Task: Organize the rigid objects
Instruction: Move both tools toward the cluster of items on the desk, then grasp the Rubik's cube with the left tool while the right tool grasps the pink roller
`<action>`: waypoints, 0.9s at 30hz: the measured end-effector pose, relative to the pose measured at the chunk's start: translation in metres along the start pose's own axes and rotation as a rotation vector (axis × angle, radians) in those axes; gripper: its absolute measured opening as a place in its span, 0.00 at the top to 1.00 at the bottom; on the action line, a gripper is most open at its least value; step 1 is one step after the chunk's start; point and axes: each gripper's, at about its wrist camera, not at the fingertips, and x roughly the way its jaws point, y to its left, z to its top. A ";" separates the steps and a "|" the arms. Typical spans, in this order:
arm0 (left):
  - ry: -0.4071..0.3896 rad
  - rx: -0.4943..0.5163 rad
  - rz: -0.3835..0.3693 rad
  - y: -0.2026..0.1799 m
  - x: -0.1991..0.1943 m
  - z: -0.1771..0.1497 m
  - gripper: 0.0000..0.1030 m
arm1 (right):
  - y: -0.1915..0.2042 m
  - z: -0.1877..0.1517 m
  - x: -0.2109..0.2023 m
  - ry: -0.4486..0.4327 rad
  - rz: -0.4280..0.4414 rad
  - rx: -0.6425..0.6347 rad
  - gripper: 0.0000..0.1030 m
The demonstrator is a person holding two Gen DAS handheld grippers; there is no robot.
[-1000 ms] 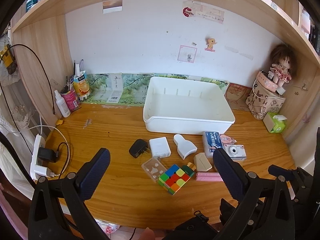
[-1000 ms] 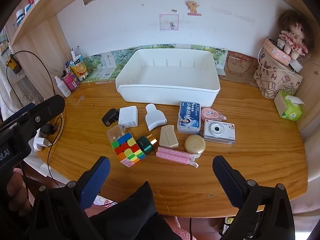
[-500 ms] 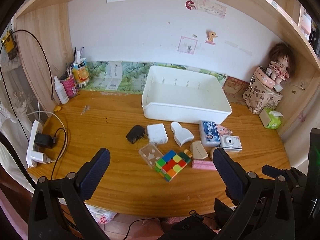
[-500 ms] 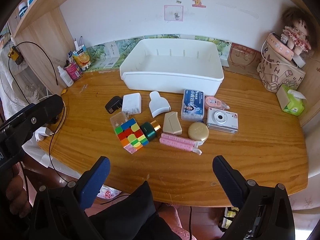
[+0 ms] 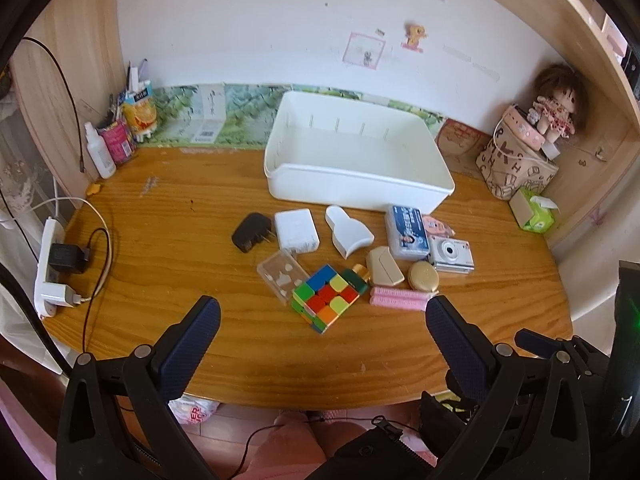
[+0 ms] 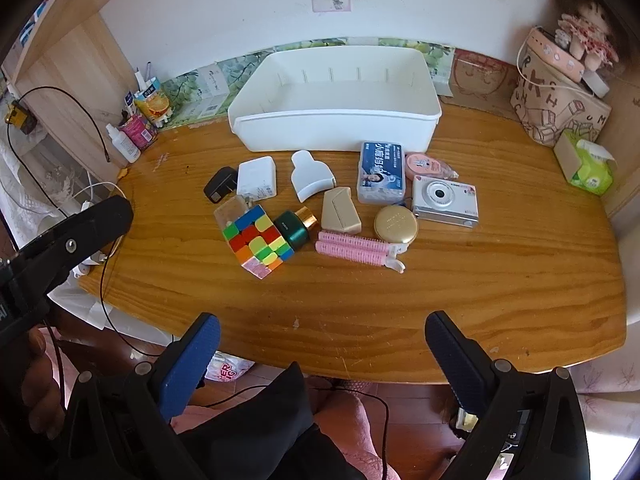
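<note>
From the left wrist camera, the left gripper (image 5: pixel 320 316) hangs above the near edge of the wooden desk (image 5: pixel 180 216), jaws spread wide and empty, pointed toward the back wall. Ahead of it lies a cluster of small items: a colour cube (image 5: pixel 325 298) nearest, a clear case (image 5: pixel 281 276) touching it, a black plug adapter (image 5: pixel 250 232), a white charger (image 5: pixel 297 230) and a silver camera (image 5: pixel 451 255). Beyond them sits the white bin (image 5: pixel 352 190), nothing inside. Print on the blue box (image 5: pixel 408 233) is too small to read.

From the right wrist camera, the right gripper (image 6: pixel 320 328) is also held wide open with nothing between its fingers, back over the desk's front edge. The left gripper's arm reaches in at the left, a hand (image 6: pixel 40 384) below it. The cube, a green bottle (image 6: pixel 296 229), pink hair rollers (image 6: pixel 354 248) and a round gold compact (image 6: pixel 396 224) lie well ahead. The blue box carries Chinese characters; a patterned bag (image 6: pixel 560 108) shows scattered capital letters.
</note>
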 end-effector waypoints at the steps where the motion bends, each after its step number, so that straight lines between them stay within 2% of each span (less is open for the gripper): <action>1: 0.017 -0.005 -0.005 0.000 0.004 0.001 0.01 | -0.002 0.000 0.001 0.003 0.001 0.006 0.01; 14: 0.198 -0.080 -0.021 0.008 0.051 0.012 0.01 | -0.016 0.018 0.025 0.061 0.018 0.033 0.01; 16: 0.228 -0.089 -0.022 0.008 0.062 0.013 0.03 | -0.012 0.022 0.036 0.093 0.014 0.003 0.01; 18: 0.262 -0.117 -0.021 0.010 0.074 0.017 0.05 | -0.010 0.026 0.046 0.131 0.015 -0.026 0.06; 27: 0.422 -0.247 0.038 0.022 0.127 0.025 0.05 | -0.019 0.051 0.084 0.241 0.030 -0.088 0.08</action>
